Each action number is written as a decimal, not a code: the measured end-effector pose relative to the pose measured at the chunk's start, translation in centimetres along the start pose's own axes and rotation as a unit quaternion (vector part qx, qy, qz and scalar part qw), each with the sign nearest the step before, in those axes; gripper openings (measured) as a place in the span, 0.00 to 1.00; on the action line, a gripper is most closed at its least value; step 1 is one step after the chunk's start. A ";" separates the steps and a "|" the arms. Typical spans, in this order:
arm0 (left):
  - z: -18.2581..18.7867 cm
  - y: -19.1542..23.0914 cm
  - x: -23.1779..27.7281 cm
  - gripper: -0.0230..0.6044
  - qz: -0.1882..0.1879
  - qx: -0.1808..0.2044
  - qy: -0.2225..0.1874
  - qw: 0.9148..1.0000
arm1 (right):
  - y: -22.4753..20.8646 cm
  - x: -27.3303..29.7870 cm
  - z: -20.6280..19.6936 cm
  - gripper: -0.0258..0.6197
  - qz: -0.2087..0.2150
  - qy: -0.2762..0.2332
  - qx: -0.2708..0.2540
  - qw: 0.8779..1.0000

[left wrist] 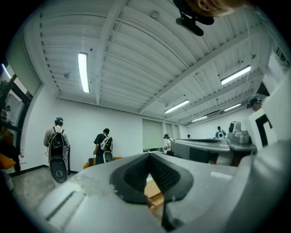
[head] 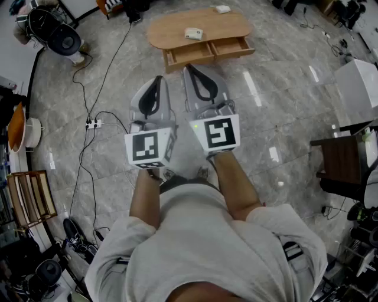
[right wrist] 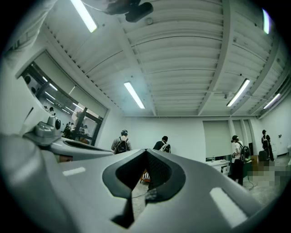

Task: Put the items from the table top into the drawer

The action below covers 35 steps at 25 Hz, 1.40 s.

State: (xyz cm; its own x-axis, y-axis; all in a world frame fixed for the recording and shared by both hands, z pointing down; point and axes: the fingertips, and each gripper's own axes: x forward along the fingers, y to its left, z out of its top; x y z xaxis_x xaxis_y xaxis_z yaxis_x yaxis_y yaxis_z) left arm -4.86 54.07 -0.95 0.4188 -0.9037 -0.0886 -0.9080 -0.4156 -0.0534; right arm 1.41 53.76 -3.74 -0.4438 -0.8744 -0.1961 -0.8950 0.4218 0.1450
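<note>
An oval wooden table (head: 171,26) stands far ahead on the marble floor in the head view. Two drawers hang open at its front, the left drawer (head: 190,55) and the right drawer (head: 233,46). On the top lie a white boxy item (head: 193,33) and a smaller white item (head: 222,9) at the far edge. My left gripper (head: 157,79) (left wrist: 149,155) and right gripper (head: 190,68) (right wrist: 145,150) are held side by side well short of the table. Both are shut, with the jaw tips meeting and nothing between them.
A power strip (head: 93,124) with long cables lies on the floor at the left. A black chair (head: 62,38) is at the far left, a wooden rack (head: 29,197) nearer left, a white cabinet (head: 357,82) and dark furniture (head: 342,162) right. People (right wrist: 122,142) stand in the background.
</note>
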 end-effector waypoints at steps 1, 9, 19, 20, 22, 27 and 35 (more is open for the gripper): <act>0.0 -0.3 0.2 0.07 0.002 -0.001 -0.001 1.000 | -0.3 -0.2 0.0 0.05 0.001 -0.001 0.000 1.000; -0.2 -1.6 0.8 0.07 0.026 -0.007 -0.006 1.000 | -1.9 -1.6 -0.6 0.05 0.014 -0.002 0.001 1.000; -2.2 0.8 2.7 0.07 0.046 -0.024 -0.001 0.999 | -2.5 0.1 -4.1 0.05 0.014 0.009 0.022 1.000; -2.6 1.2 3.2 0.07 0.045 -0.024 0.002 0.999 | -2.7 0.6 -4.4 0.05 0.011 0.010 0.026 1.000; -3.6 1.7 4.3 0.07 0.041 -0.027 0.007 0.999 | -3.3 1.7 -5.1 0.05 0.005 0.012 0.034 0.999; -6.1 4.7 8.9 0.07 0.031 -0.042 0.013 0.999 | -4.5 6.5 -8.0 0.05 0.000 0.034 0.019 0.999; -7.5 13.5 18.2 0.07 0.016 -0.063 0.023 0.998 | -6.3 17.6 -9.9 0.05 -0.005 0.055 0.001 0.998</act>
State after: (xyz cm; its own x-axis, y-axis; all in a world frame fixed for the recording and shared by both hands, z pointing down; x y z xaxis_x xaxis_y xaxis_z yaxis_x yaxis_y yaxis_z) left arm -9.57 31.20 4.14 0.3909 -0.9194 -0.0426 -0.9165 -0.3931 0.0735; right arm -0.38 33.32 1.45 -0.4278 -0.8993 -0.0907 -0.8994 0.4136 0.1418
